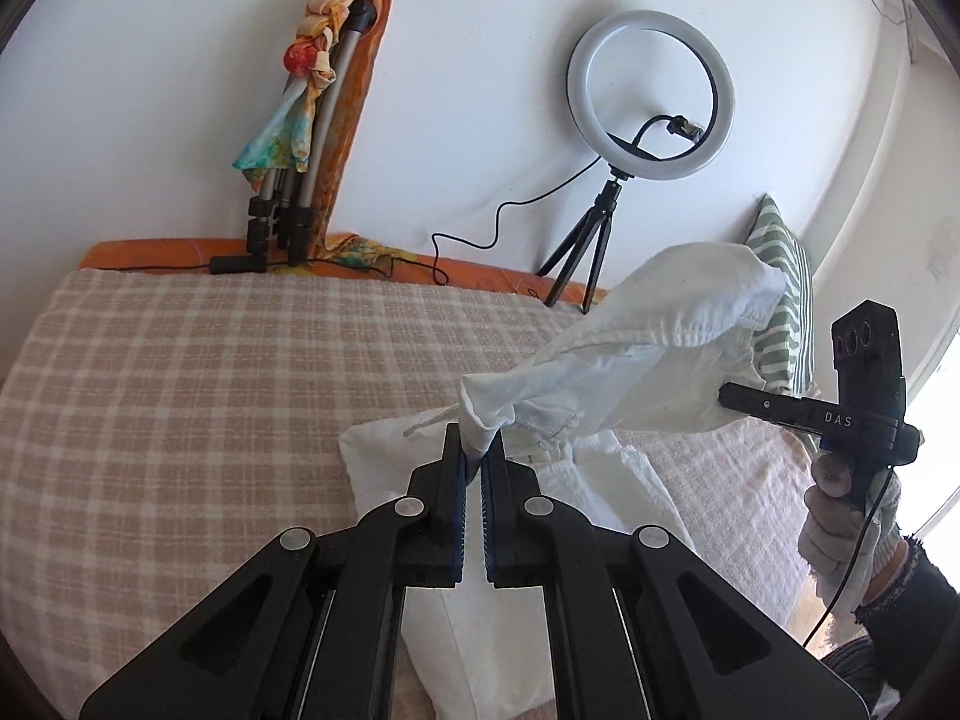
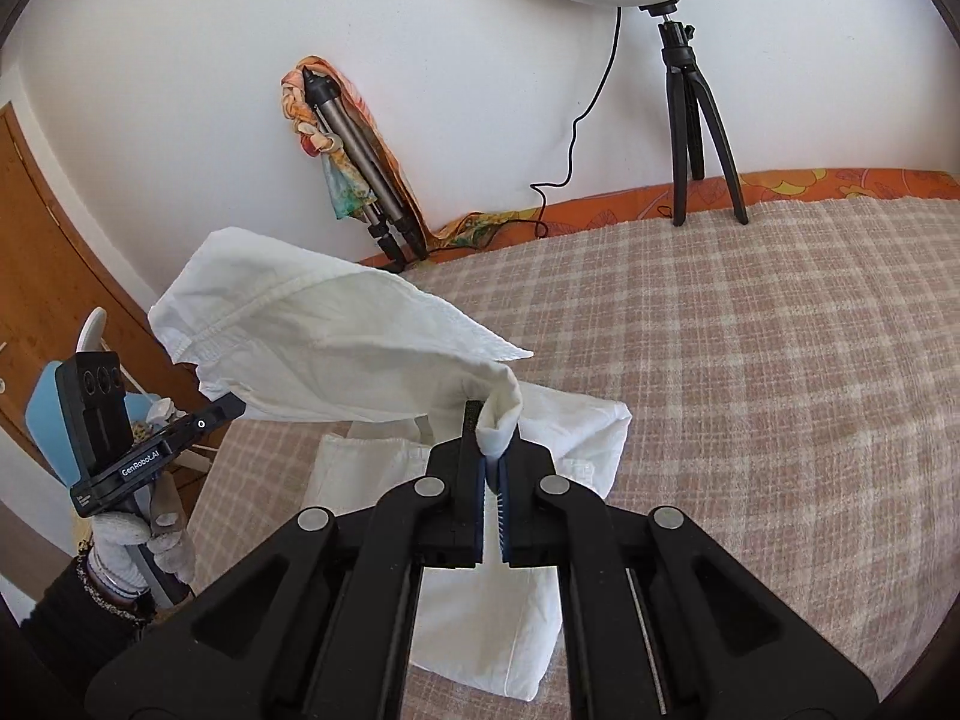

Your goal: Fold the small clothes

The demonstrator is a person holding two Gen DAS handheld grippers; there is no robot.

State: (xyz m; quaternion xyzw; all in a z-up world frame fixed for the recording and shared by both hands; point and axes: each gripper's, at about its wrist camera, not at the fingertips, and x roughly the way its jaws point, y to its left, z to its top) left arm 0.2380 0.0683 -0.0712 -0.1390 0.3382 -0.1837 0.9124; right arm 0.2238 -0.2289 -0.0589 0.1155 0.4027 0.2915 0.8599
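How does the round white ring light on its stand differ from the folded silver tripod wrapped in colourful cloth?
The white ring light stands upright on spread black legs; the folded silver tripod leans against the wall, legs closed. The ring light is bare, the tripod draped in orange cloth. Both rest at the bed's far edge.

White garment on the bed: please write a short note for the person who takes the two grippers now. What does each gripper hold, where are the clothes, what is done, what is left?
Left gripper: shut on one corner of the white garment.
Right gripper: shut on the opposite corner of the same garment; its fingers also show in the left wrist view.
The garment is partly lifted, its held edge stretched in the air between the grippers; its lower part still lies on the checked blanket.
Done: both corners gripped, edge lifted.
Left: probably carry the edge over, lay it flat, release.
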